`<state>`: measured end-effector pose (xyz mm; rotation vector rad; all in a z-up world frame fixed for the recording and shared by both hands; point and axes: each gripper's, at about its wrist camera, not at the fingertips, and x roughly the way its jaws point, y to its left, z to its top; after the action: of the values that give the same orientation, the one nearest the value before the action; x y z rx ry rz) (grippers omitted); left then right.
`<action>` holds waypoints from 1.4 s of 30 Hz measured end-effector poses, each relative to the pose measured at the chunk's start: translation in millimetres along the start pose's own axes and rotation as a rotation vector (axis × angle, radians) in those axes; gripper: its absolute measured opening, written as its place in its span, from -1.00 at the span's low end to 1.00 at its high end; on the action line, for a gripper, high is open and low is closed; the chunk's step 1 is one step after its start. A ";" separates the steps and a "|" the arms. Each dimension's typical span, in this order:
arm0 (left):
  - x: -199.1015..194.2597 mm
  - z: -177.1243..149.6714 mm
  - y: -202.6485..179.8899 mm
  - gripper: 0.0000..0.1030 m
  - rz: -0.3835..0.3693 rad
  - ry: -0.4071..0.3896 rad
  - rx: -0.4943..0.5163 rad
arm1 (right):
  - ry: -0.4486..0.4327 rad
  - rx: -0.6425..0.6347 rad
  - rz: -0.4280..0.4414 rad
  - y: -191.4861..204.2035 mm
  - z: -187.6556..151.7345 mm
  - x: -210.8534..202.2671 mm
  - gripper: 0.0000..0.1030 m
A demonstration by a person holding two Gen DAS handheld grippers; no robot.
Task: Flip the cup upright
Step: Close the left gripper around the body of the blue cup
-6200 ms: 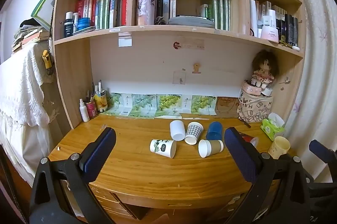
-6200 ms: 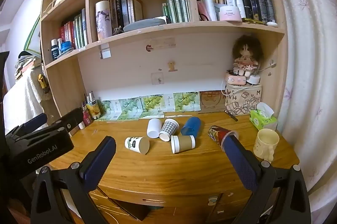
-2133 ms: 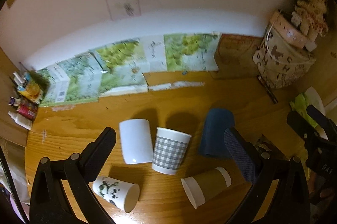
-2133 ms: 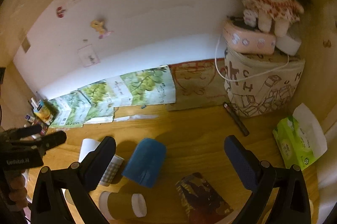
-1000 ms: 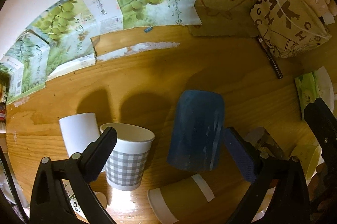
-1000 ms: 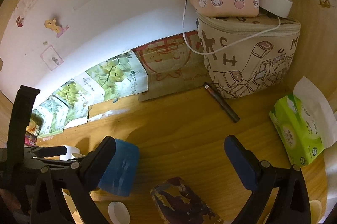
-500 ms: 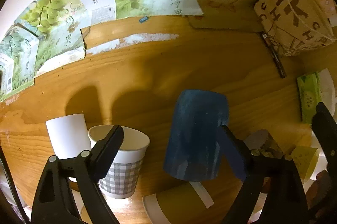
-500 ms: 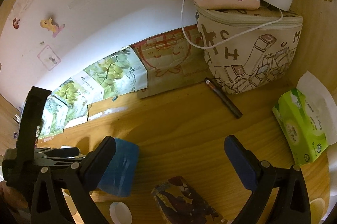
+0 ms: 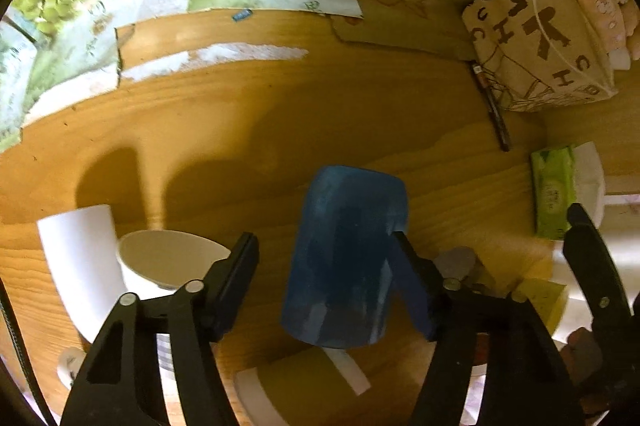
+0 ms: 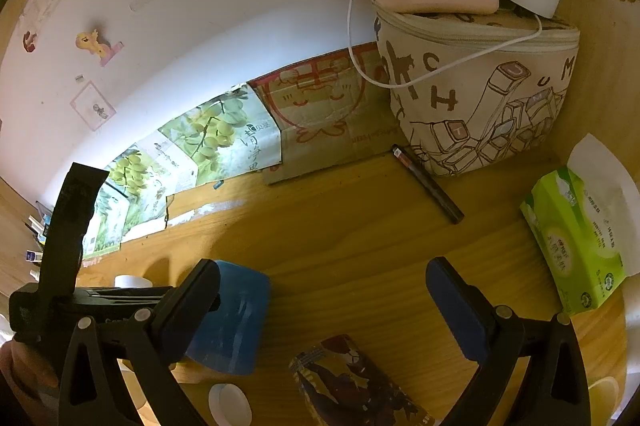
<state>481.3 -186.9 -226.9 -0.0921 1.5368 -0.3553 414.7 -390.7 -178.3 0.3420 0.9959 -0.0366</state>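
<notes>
A blue cup [image 9: 347, 258] lies on its side on the wooden desk [image 9: 280, 114], its closed base pointing away from me. My left gripper [image 9: 326, 276] straddles it with the jaws partly closed; the right finger [image 9: 412, 290] touches the cup's side, and the left finger [image 9: 236, 274] stands apart from it. The blue cup also shows in the right wrist view [image 10: 232, 322], behind that gripper's left finger. My right gripper [image 10: 320, 310] is open and empty above bare desk, to the right of the blue cup.
Left of the blue cup stand a grey-checked cup [image 9: 168, 266] and a white cup [image 9: 80, 258]. A brown cup [image 9: 304, 386] lies in front. A dark patterned cup [image 10: 352, 386] lies near my right gripper. A fabric bag [image 10: 480, 98], a pen [image 10: 428, 186] and a tissue pack [image 10: 576, 242] are at the right.
My left gripper has come down over the blue cup and its jaws have narrowed around it. My right gripper has barely moved.
</notes>
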 end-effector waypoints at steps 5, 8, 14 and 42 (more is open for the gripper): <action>5.4 0.4 -2.6 0.15 -0.060 0.027 -0.021 | 0.000 0.000 0.002 -0.5 -0.7 -0.1 1.00; 7.3 0.5 -5.5 0.12 -0.077 0.038 -0.027 | 0.000 0.000 0.004 -0.7 -1.1 -0.3 1.00; 5.1 0.7 -7.7 -0.04 -0.094 0.033 -0.006 | 0.001 0.001 0.005 -0.7 -0.4 -1.0 1.00; 13.4 4.1 -6.4 0.55 0.007 0.074 -0.034 | 0.008 -0.003 0.034 2.1 -0.4 -4.7 1.00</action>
<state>484.2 -197.4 -237.8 -0.1013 1.6160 -0.3297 412.1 -389.2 -174.0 0.3566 0.9978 -0.0036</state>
